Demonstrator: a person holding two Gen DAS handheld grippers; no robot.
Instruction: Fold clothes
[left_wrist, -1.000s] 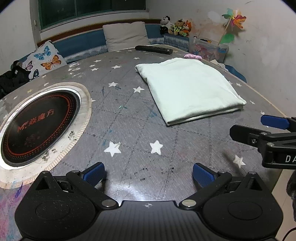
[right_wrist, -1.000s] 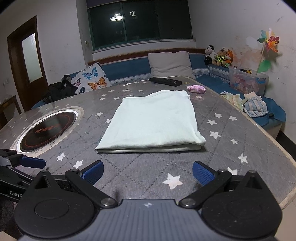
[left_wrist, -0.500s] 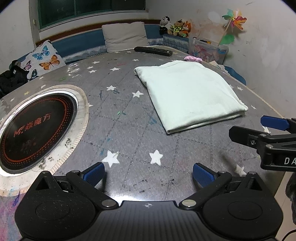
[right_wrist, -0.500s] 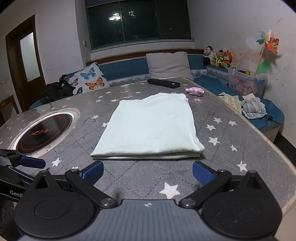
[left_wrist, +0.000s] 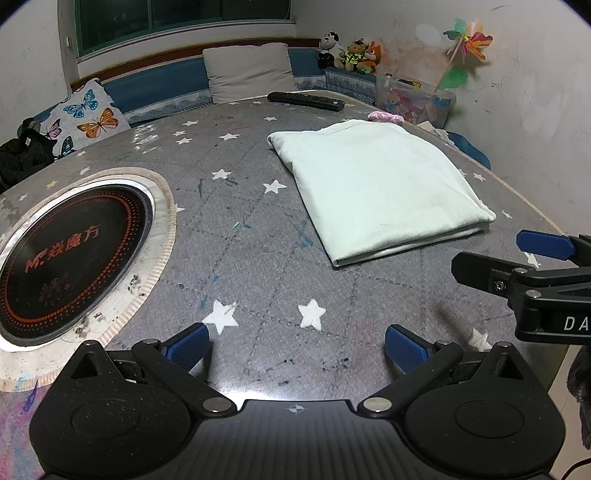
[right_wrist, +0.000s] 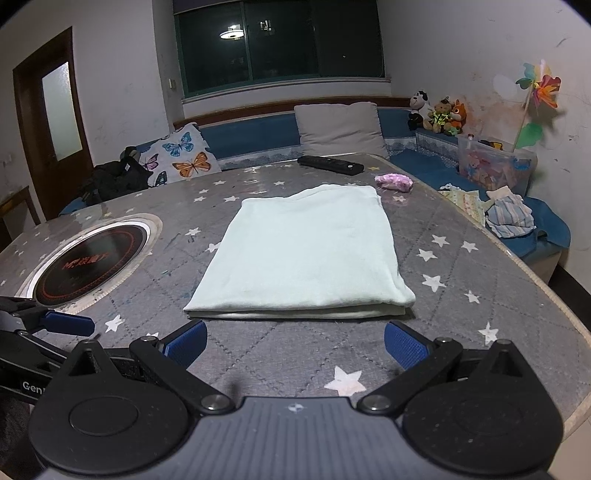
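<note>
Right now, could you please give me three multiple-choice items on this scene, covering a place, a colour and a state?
1. Where does the remote lie?
A. Beyond the cloth, at the table's far edge
B. On the cooktop
C. Between the right gripper's jaws

2. What colour is the folded cloth?
A. Dark red
B. Pale mint
C. Black

3. How do the jaws of the right gripper stand?
A. Shut on the cloth
B. Shut on the remote
C. Open, holding nothing

Answers: 1 A, the remote sits past the cloth's far end on the table. 2 B, the cloth is pale mint against grey. 3 C, the blue pads are wide apart, short of the cloth.
</note>
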